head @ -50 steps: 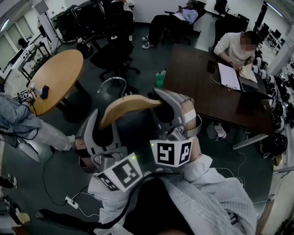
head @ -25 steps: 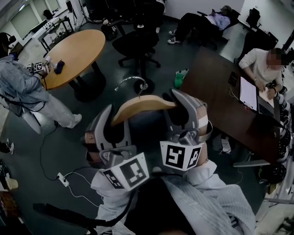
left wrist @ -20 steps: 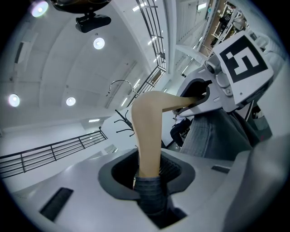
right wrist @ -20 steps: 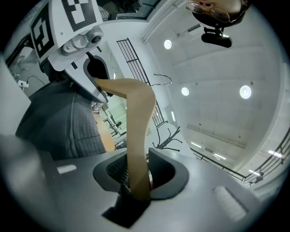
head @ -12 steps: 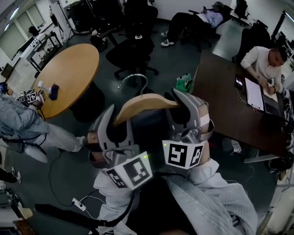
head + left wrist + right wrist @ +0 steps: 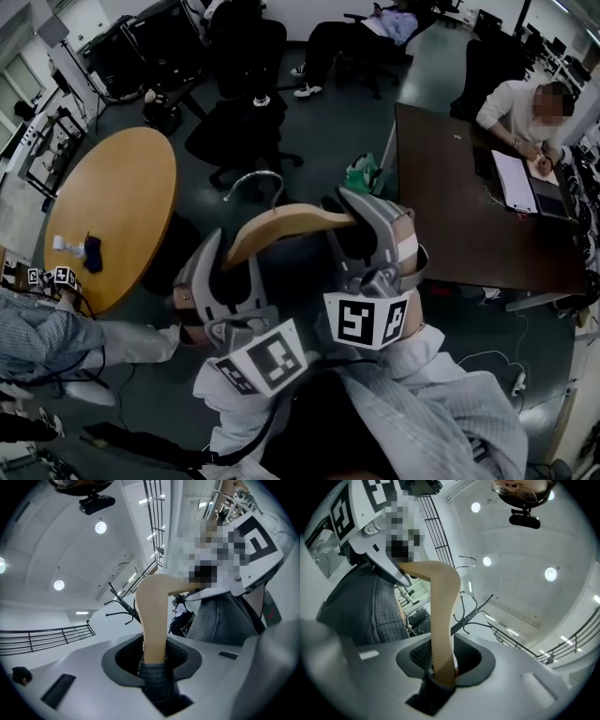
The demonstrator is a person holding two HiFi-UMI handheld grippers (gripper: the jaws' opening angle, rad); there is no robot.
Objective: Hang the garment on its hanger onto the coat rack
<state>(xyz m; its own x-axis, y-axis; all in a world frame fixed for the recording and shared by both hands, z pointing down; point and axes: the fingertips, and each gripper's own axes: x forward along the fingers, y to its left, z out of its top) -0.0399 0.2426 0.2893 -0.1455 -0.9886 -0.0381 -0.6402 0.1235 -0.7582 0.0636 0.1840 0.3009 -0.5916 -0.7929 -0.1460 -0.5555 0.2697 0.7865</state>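
The curved tan wooden hanger (image 6: pixel 281 223), topped by a chrome wire hook (image 6: pixel 251 181), is held in front of the person, one arm in each tool. The left gripper (image 6: pixel 228 270) and right gripper (image 6: pixel 361 239) each have their jaws clenched on a smooth hanger arm, just above the ribbed dark-grey garment fabric (image 6: pixel 154 681). Only the gripper views show the black branched metal coat rack (image 6: pixel 474 613), beyond the hanger.

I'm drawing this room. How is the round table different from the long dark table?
The round table is light wood; the long table is dark brown. The round table has a curved edge; the long table has straight sides and corners. The round table holds two small things; the long table holds papers, with a person sitting at it. Both stand on the dark floor.
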